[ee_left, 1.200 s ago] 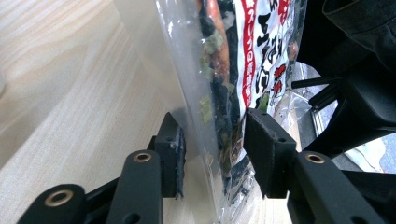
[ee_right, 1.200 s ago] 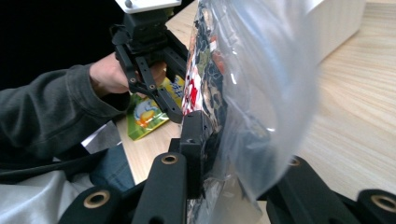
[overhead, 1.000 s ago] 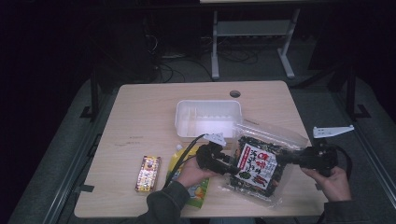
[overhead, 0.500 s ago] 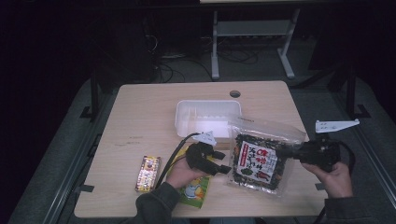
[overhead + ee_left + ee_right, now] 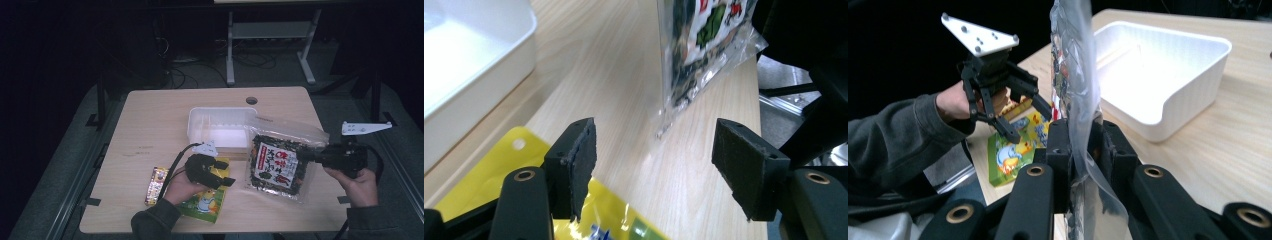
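Right gripper (image 5: 306,156) is clamped on the clear edge of the seaweed snack bag (image 5: 278,166); in the right gripper view the film (image 5: 1083,150) is pinched flat between the two closed jaws and the bag stands up edge-on straight ahead of them. The bag hangs tilted off that claw, lower end near the table (image 5: 150,115), toward the left gripper.

Left gripper (image 5: 226,176) holds nothing: its jaws have just been opening and now stand wide apart with bare tabletop between the pads (image 5: 583,160). The bag's lower corner (image 5: 674,107) sits just ahead of those jaws, apart from both pads, not touched. Under and just behind the left claw lies a yellow-green snack pouch (image 5: 205,202); its yellow corner shows below the left pad in the left gripper view. A small candy bar (image 5: 156,185) lies on the far side of the left hand (image 5: 182,189), away from the bag.

White plastic tray (image 5: 220,125) sits beyond both claws, just past the bag's top edge; touching or not, can't tell. Right hand (image 5: 357,182) grips its tool off the table's right edge.
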Available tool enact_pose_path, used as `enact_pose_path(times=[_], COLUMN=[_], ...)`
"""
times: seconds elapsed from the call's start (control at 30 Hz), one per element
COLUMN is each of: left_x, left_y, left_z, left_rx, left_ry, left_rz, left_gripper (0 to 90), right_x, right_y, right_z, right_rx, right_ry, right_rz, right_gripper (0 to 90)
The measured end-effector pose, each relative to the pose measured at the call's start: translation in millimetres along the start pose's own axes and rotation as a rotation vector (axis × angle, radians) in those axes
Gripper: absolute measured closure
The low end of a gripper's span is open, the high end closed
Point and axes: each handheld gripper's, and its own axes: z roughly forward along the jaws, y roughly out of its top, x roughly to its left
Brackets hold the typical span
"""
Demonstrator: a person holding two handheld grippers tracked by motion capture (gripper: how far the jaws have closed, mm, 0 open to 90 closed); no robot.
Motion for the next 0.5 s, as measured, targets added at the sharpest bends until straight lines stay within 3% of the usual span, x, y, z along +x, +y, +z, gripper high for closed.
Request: enact_pose_path(times=[0.5], left_x=[-1.5], left_y=[-17.3], left_z=[-31.4], left_rx=[-0.012], left_ry=[0.069], left_rz=[-0.002], left_gripper=[27.8], right_x=[4.5], right_y=[21.7], right_z=[1.4], right_rx=[-0.054], right_ry=[-0.026], right_rz=[-0.026], right_gripper=[77.3])
